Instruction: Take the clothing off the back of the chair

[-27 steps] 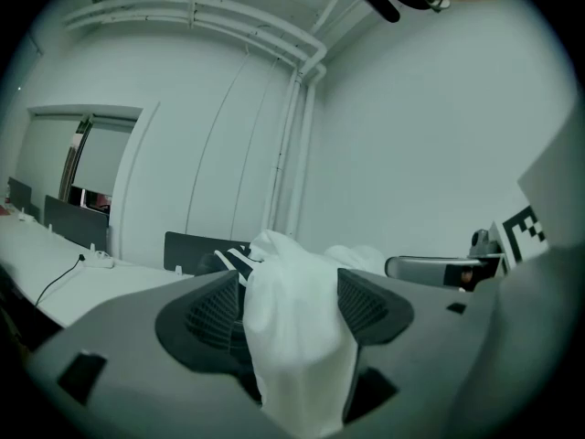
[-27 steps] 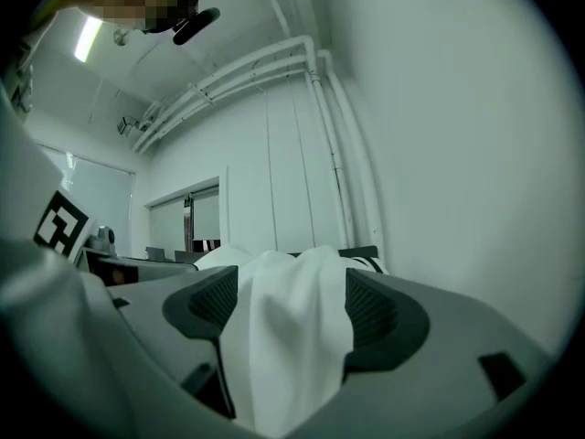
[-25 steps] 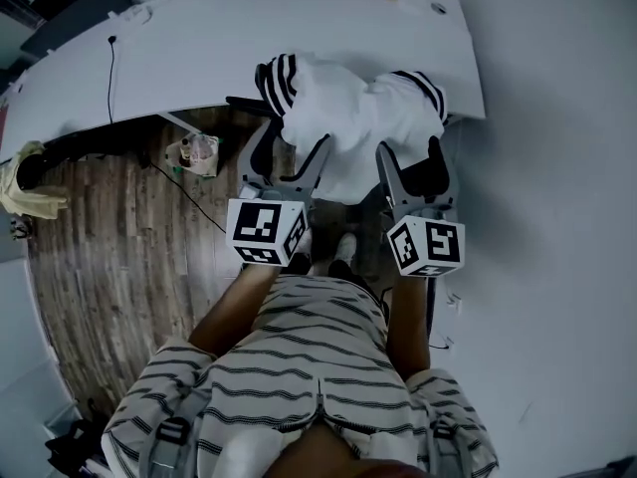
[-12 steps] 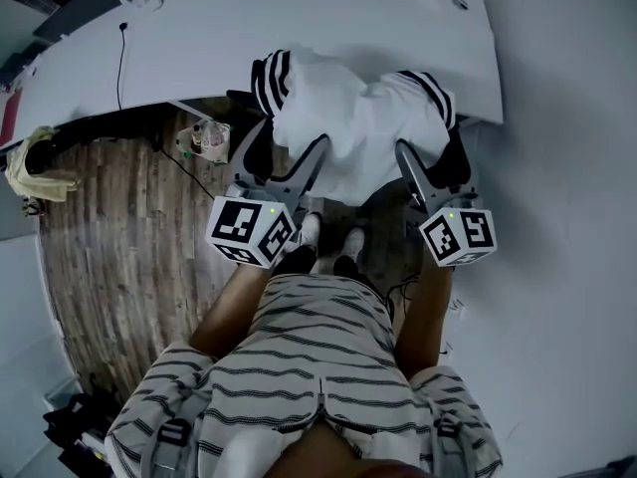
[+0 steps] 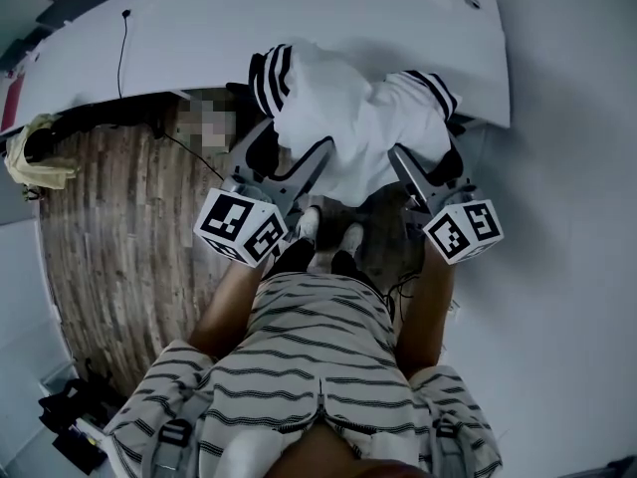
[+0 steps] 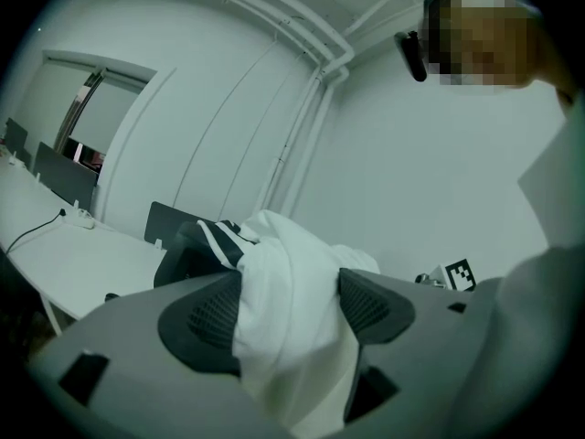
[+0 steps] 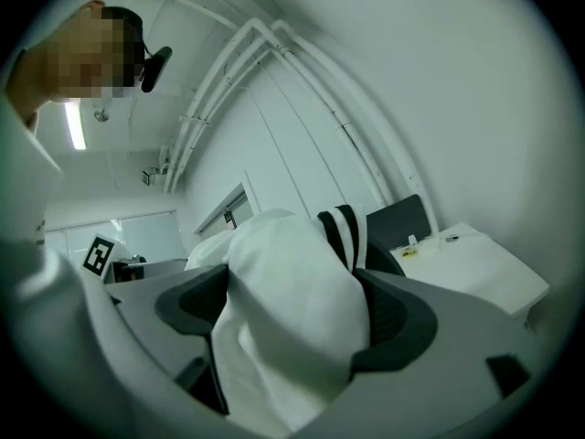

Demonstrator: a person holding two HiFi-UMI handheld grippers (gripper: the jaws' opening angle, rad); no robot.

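The one white clothing [image 5: 348, 127] item hangs over the back of the single chair [image 6: 187, 252], at 12 o'clock from the person. Its two black-striped cuffs [image 5: 271, 76] sit at 11 and 1. The left gripper [image 5: 295, 142] and right gripper [image 5: 426, 157] each have their jaws spread around a fold of cloth, and the right jaws have just been opening. The counter [image 5: 299, 28] edge runs just beyond the chair. Wood floor [image 5: 109, 237] lies open at 9 o'clock and pale floor [image 5: 567, 267] at 3.
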